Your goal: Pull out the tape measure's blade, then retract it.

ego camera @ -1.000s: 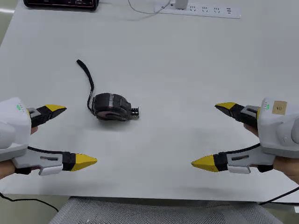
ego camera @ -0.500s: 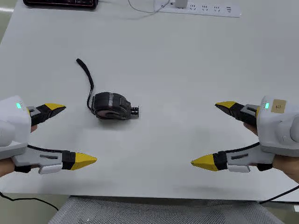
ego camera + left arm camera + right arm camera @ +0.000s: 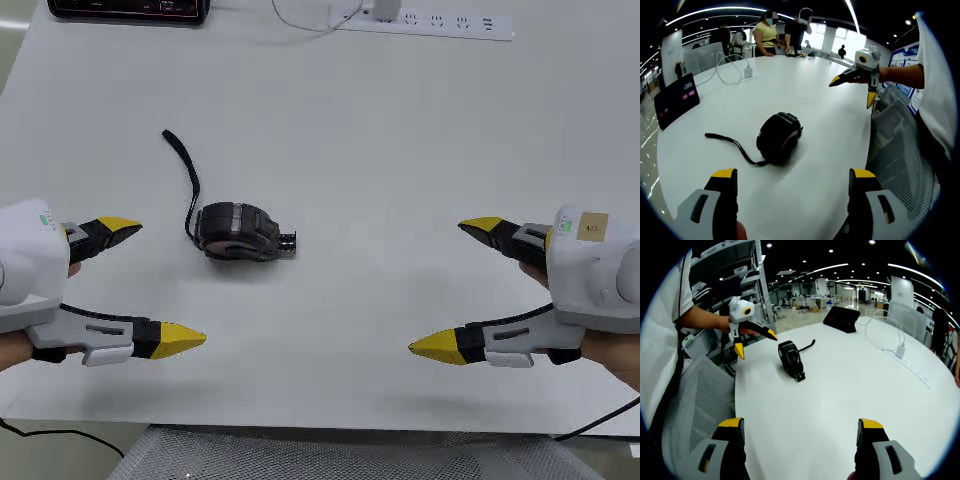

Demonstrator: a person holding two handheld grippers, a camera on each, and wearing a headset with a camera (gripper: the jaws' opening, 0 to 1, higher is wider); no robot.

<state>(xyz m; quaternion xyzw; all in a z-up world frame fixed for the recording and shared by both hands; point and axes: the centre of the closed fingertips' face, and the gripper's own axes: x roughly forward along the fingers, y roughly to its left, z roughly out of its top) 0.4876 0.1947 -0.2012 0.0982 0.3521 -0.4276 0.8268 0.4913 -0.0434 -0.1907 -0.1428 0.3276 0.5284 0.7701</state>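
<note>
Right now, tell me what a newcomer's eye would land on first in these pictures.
The black tape measure lies alone on the white table, left of centre. Its wrist strap trails toward the far edge and its blade tip points right. The yellow-tipped left tool and right tool hover at the near edge, both open, facing each other and holding nothing.

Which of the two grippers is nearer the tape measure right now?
The left gripper, open beside the tape measure; the right gripper hangs far across the table.
</note>
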